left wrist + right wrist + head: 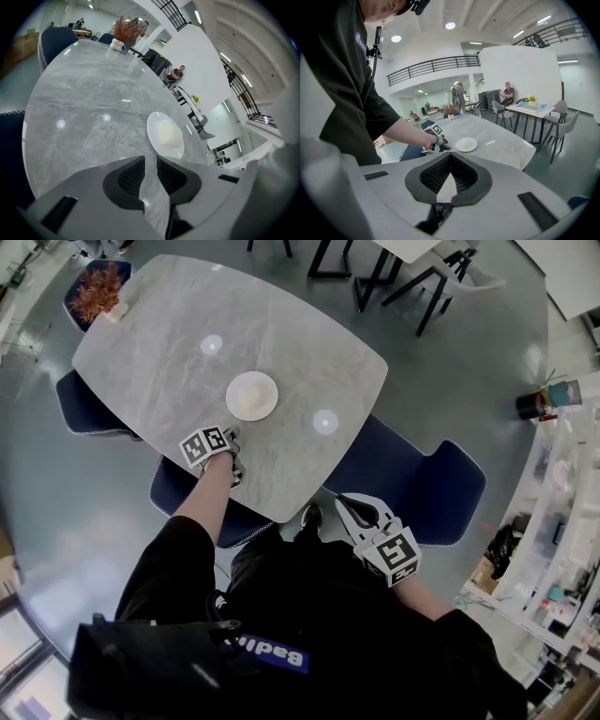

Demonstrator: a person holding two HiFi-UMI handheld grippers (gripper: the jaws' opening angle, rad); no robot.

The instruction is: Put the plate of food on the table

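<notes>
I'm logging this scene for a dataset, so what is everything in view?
table: one, grey marble, centre.
plate: one, white, mid-table, holding pale food.
dried plant: one, reddish, at the table's far corner.
chairs: at least three, dark blue, around the table.
left gripper: one, grey, open and empty, over the table short of the plate.
right gripper: one, grey, shut and empty, off the table.

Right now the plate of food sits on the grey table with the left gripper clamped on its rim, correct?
No. The plate of food sits on the table, but the left gripper is off it: the left gripper view shows the jaws slightly apart, only tabletop between them, the plate beyond their tips.
</notes>
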